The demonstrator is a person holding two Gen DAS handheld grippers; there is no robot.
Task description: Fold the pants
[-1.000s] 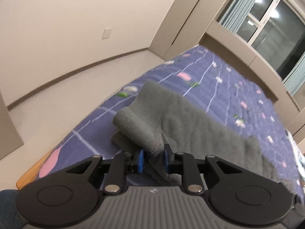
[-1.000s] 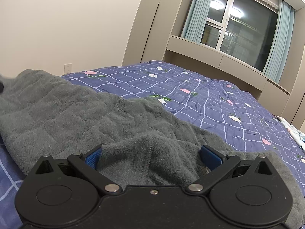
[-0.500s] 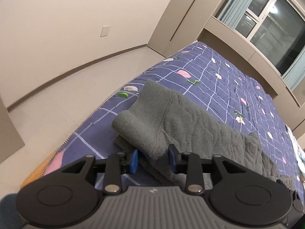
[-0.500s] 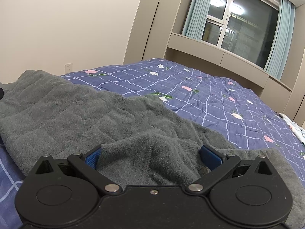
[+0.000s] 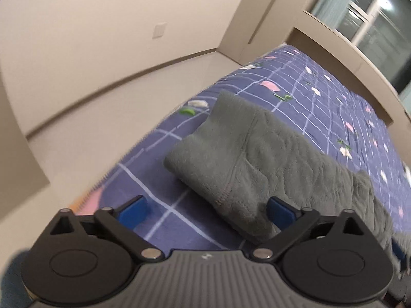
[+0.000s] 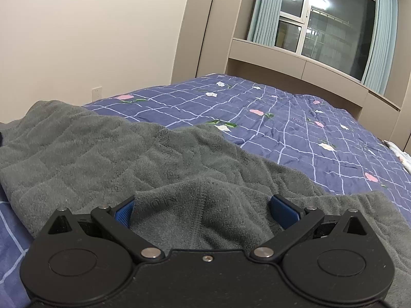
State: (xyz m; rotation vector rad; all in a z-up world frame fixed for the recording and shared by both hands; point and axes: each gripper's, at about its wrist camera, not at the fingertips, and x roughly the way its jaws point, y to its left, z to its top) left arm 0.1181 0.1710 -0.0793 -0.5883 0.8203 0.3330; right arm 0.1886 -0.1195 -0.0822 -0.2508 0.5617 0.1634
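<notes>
Grey fleece pants (image 5: 257,159) lie folded lengthwise on the blue checked bedspread (image 5: 321,92), near the bed's left edge. In the left wrist view my left gripper (image 5: 208,209) is open wide just above the bedspread at the pants' near end; its right pad touches the fabric, its left pad is over bare bedspread. In the right wrist view my right gripper (image 6: 203,211) is open wide, with a raised fold of the pants (image 6: 128,154) bunched between its blue pads, which do not pinch it.
The bed's left edge (image 5: 143,141) drops to a beige floor (image 5: 108,113) beside a wall. A window with curtains (image 6: 323,23) and a low beige ledge (image 6: 295,69) stand beyond the bed. The far bedspread (image 6: 295,128) is flat.
My left gripper has opened from shut on the pants' edge to wide open, letting the fabric go. The right gripper has stayed open and barely moved.
</notes>
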